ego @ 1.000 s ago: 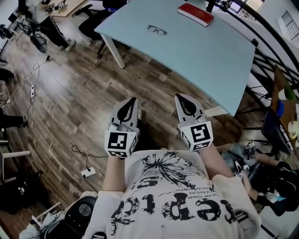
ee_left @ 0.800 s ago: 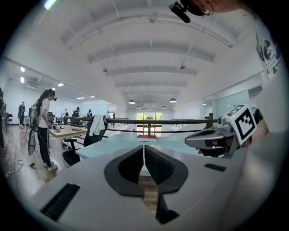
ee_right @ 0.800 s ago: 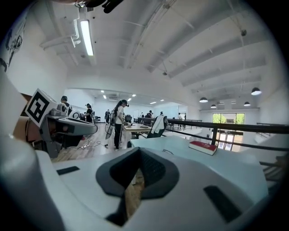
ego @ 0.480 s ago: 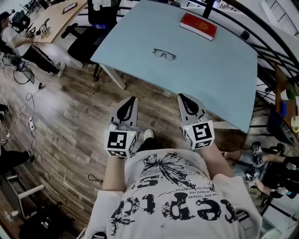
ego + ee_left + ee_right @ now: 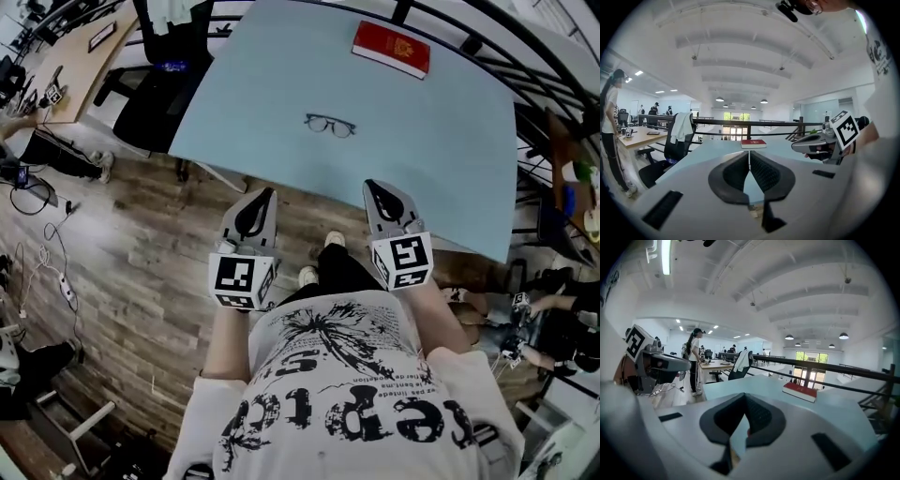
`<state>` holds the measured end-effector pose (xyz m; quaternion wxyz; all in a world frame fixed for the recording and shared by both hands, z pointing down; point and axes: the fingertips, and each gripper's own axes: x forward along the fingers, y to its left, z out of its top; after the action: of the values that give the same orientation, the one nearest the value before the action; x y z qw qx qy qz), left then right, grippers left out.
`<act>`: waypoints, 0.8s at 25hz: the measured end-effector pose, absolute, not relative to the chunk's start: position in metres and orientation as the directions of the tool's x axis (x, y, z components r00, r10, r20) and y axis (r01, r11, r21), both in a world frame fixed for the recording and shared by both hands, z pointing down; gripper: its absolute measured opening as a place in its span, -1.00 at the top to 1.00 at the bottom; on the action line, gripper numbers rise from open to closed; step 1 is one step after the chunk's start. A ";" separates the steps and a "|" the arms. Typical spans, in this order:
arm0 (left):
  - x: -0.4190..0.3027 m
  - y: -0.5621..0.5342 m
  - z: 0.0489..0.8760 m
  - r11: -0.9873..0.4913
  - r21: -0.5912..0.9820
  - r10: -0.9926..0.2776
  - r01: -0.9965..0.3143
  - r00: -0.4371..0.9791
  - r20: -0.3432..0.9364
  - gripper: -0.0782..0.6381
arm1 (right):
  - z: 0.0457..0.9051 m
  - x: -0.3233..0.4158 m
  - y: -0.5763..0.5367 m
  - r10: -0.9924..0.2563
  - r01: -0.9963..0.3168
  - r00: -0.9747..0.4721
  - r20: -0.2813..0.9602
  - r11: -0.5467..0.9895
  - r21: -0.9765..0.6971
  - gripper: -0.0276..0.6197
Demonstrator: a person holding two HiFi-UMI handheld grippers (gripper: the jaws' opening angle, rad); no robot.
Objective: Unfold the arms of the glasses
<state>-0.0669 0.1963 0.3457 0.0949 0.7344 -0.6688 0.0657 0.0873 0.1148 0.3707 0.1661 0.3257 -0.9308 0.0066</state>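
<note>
Head view: the glasses (image 5: 330, 125) are seen lying on the light blue table (image 5: 441, 141), about in its middle. A red book (image 5: 391, 48) is seen at the far edge, well apart from the glasses. It cannot be told from here whether the arms of the glasses are folded. The left claw (image 5: 265, 193) and the right claw (image 5: 374, 186) are held side by side at the near edge of the table, and both are pointed at it. Both are well apart from the glasses, and nothing is touched by them. In the left gripper view the jaws are seen pressed together with nothing between them. In the right gripper view the jaws are closed and empty too. A black chair (image 5: 164, 89) is seen at the left side of the table.
</note>
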 end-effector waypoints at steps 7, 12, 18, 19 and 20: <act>-0.080 0.114 0.372 -0.156 0.056 -0.951 -0.986 0.165 0.262 0.71 | 0.402 0.072 0.034 -0.636 -0.659 -0.689 0.349 0.749 0.065 0.88; -0.096 0.043 0.382 -0.187 0.056 -0.938 -0.981 0.195 0.285 0.71 | 0.419 0.062 -0.033 -0.645 -0.684 -0.655 0.394 0.727 0.052 0.88; -0.099 -0.021 0.402 -0.225 0.084 -0.912 -0.971 0.240 0.333 0.71 | 0.452 0.056 -0.084 -0.595 -0.680 -0.625 0.505 0.733 0.023 0.88; -0.100 -0.030 0.406 -0.231 0.081 -0.908 -0.970 0.245 0.341 0.71 | 0.458 0.055 -0.091 -0.582 -0.676 -0.623 0.523 0.737 0.016 0.88; -0.101 -0.039 0.410 -0.236 0.078 -0.904 -0.969 0.249 0.348 0.71 | 0.464 0.054 -0.097 -0.570 -0.672 -0.619 0.540 0.740 0.011 0.88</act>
<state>-0.1007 -0.0393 0.4101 0.1398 0.7777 -0.6019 0.1154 0.0542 -0.0972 0.4641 0.2642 0.3473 -0.8945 0.0966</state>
